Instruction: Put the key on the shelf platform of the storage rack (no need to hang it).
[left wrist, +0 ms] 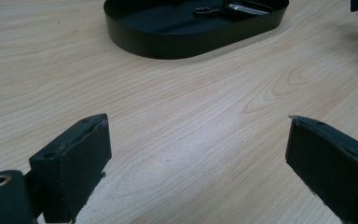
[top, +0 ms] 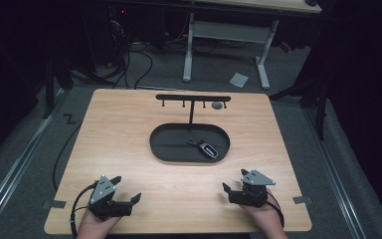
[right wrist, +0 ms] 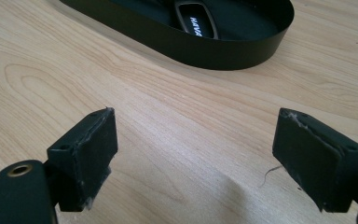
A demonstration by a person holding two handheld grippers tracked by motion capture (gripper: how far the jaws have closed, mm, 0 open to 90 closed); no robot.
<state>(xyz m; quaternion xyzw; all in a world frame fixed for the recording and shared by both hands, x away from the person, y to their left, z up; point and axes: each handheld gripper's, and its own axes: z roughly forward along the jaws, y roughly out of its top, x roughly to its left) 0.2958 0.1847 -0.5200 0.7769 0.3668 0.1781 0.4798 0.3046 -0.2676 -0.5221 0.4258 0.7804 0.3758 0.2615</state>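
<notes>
The black car key fob with its silver face and short ring strap (top: 205, 148) lies flat in the black oval metal tray (top: 164, 149), toward the tray's 4 o'clock end, at the middle of the pale wooden bench (top: 129, 119). The left gripper (top: 128, 195) at the bench's 7 o'clock and the right gripper (top: 234, 183) at 5 o'clock both rest near the front edge, jaws spread wide with nothing between them. The likely trouble is the tray wall: a gripper coming in low could catch the rim and shove the tray, or nip the loose strap so the fob swings and drops. The high view alone shows the black T-shaped hook rack (top: 193, 98) rising at the tray's 12 o'clock; the right gripper view gives the white lettering on the fob (right wrist: 196, 21), illegible from above.
</notes>
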